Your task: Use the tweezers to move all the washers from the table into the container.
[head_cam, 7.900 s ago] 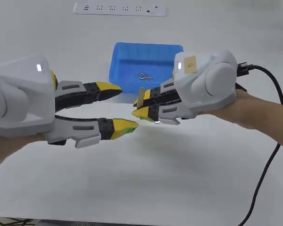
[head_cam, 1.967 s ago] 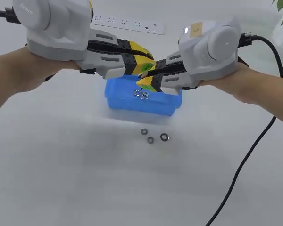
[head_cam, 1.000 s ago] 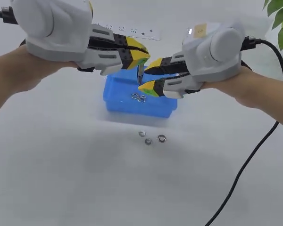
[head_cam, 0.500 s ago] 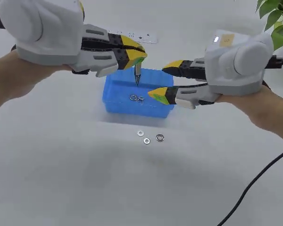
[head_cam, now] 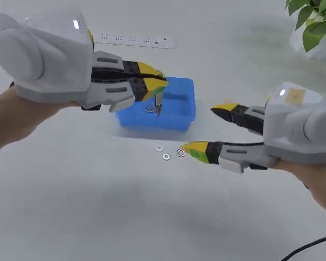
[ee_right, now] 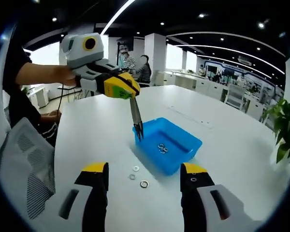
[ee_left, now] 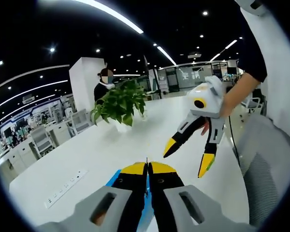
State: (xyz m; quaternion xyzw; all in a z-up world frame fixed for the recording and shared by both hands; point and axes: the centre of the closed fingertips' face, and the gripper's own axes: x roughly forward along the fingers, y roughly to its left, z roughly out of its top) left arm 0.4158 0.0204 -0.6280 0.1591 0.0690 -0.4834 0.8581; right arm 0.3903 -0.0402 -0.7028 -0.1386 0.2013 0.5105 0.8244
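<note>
White bench (head_cam: 98, 206) all round: your left claw (head_cam: 155, 87) clamps the tweezers (head_cam: 158, 103), tips above the blue container (head_cam: 179, 111). Three washers (head_cam: 166, 156) lie on the bench just beside it. They look thin, light and slick, so pinch one by its rim. Your right claw (head_cam: 200, 129) gapes near them.

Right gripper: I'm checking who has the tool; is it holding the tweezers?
No, the right gripper is open and empty; the left gripper clamps the tweezers.

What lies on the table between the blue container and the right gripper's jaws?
Three washers lie loose on the table between them, seen in the right gripper view.
</note>
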